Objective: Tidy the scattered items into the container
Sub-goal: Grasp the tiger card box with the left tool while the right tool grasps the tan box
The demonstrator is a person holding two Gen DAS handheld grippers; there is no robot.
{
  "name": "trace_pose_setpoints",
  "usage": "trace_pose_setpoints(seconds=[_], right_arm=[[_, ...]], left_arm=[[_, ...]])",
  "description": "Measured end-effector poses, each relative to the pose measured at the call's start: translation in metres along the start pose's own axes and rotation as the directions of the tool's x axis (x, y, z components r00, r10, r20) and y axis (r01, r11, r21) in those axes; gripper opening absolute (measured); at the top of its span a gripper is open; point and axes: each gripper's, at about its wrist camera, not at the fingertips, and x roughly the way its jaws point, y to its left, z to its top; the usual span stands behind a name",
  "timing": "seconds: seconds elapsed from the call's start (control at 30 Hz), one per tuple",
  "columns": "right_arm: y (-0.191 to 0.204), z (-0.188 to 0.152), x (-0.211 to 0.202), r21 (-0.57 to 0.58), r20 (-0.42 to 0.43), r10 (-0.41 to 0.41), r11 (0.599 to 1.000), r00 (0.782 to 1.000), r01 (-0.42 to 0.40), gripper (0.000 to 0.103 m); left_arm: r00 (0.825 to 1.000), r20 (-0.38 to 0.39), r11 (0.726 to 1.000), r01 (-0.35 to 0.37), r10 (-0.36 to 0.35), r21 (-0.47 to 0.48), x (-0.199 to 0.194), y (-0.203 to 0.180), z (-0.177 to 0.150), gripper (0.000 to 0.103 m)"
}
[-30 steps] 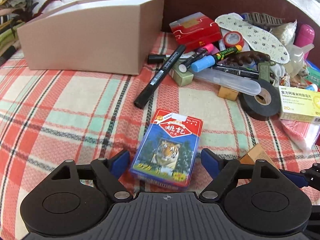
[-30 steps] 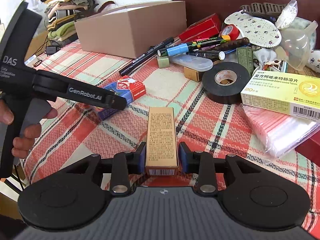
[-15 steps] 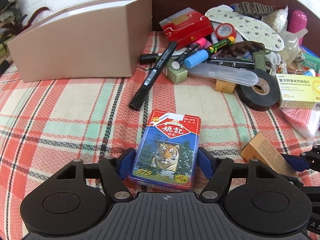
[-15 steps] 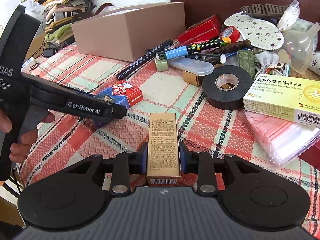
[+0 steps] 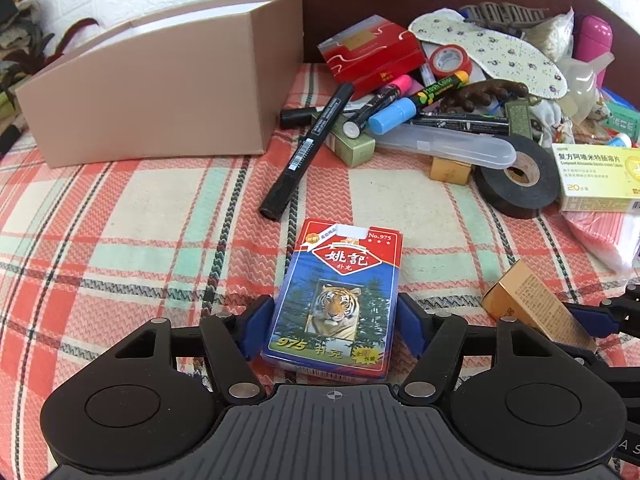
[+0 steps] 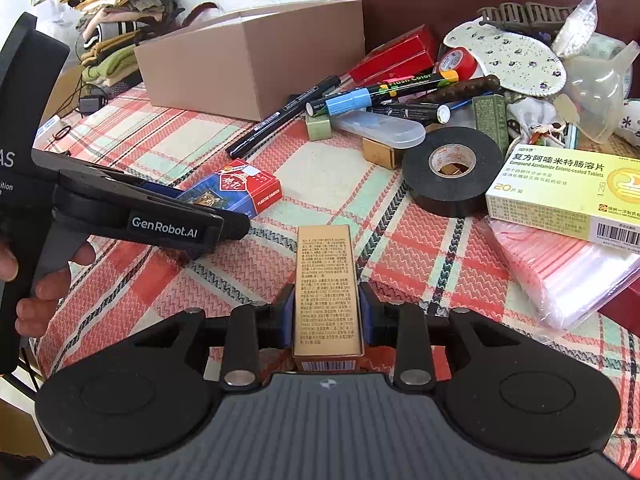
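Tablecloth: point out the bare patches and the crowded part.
The tablecloth lies bare in front of the cardboard box, left of the black marker and card pack. Another patch sits between pack and black tape roll. Behind that, clutter.

The left hand-held gripper (image 5: pixel 334 322) has drawn its jaws in from well apart, and they are closing around the playing-card pack (image 5: pixel 335 300), blue pads now just beside its long edges, perhaps touching. The pack, earlier skewed between them, now lies straighter. The gold box (image 6: pixel 327 292) sits slightly farther forward in the right hand-held gripper (image 6: pixel 326 312).
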Motion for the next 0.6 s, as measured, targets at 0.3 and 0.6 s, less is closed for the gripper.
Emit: trace_pose_setpoints(seconds=[0.3,0.6], right_arm=[[0.006,-0.002,-0.008,0.007,-0.008,0.016,1.000,1.000,-0.016,0.035],[0.030,0.014,-0.022,-0.037,0.017,0.108,0.994,0.994,-0.107,0.035]], left_arm=[[1.000,0.001,1.000,0.016,-0.016,-0.026,-0.012,0.004,-0.008,0.066],[0.998,0.045,0.997,0.043,-0.040,-0.057,-0.047,0.024,-0.017,0.062]])
